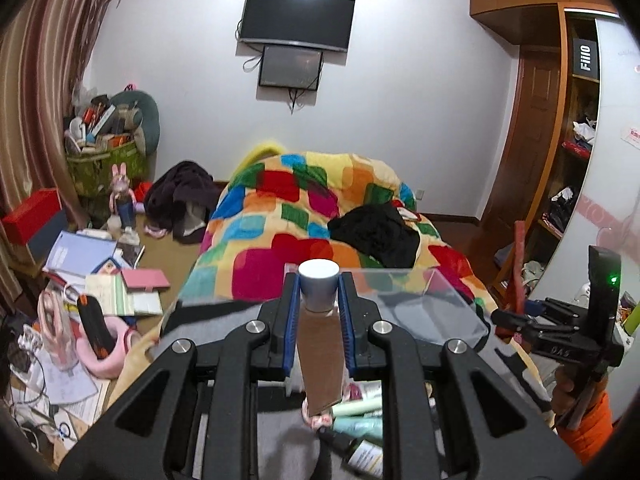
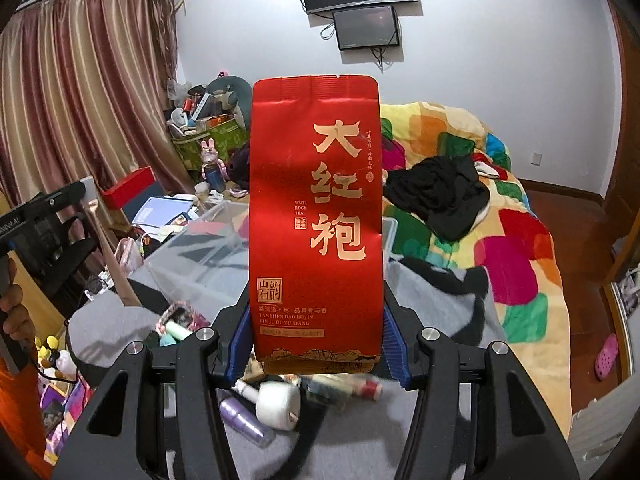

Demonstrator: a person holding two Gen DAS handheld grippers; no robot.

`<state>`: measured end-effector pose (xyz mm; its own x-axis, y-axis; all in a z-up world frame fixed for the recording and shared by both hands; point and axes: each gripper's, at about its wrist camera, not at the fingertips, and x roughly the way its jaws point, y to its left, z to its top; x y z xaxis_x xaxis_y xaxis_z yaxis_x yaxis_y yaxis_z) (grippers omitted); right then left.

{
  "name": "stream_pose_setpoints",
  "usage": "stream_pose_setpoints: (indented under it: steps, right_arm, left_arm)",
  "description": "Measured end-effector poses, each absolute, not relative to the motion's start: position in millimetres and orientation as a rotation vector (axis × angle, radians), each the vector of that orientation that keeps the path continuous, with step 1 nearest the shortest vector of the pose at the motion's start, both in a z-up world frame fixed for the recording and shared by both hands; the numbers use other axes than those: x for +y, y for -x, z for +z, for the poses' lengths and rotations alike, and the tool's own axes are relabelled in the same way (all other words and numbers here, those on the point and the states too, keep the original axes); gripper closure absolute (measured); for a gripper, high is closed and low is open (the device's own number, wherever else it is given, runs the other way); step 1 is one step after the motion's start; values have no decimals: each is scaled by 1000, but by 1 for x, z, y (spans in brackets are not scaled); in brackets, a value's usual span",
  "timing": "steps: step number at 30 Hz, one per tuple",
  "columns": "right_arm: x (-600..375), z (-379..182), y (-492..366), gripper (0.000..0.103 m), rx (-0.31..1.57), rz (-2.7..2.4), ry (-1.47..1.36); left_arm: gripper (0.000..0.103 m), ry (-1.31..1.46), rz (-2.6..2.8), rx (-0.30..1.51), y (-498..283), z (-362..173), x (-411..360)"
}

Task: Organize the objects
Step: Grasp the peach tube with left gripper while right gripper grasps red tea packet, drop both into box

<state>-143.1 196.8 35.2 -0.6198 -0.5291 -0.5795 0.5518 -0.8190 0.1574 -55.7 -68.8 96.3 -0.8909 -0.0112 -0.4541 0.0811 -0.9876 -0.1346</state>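
Note:
My left gripper (image 1: pixel 319 304) is shut on a brown tube (image 1: pixel 320 360) with a silver-white cap, held upright above a clear plastic box (image 1: pixel 424 300) on the grey blanket. My right gripper (image 2: pixel 316 344) is shut on a red tea packet (image 2: pixel 314 216) with gold Chinese lettering, held upright above the bed. The right gripper also shows at the right edge of the left wrist view (image 1: pixel 516 320), holding the red packet edge-on. Loose cosmetics lie below both grippers: tubes and a dark bottle (image 1: pixel 360 440), a white tape roll (image 2: pixel 278 404) and a purple bottle (image 2: pixel 246 420).
A bed with a colourful patchwork blanket (image 1: pixel 304 216) and black clothes (image 2: pixel 440 196) fills the middle. A cluttered desk (image 1: pixel 100 288) with books and boxes stands left. A wardrobe (image 1: pixel 560 140) stands right. A TV (image 1: pixel 296 20) hangs on the wall.

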Motion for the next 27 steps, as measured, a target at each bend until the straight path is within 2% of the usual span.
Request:
stream_pose_setpoints:
  steps: [9,17,27]
  right_arm:
    - [167,30,173,52,83,-2379,-885]
    - [144,4,206,52,129,-2341,-1012]
    - [129,-20,218,52,180,-2224,-1133]
  left_arm:
    - [85,-686,-2980,334,101,102,-79]
    - [85,-725,-2924,307,139,77,-79]
    - [88,-1117,-2906,257,186,19,-60]
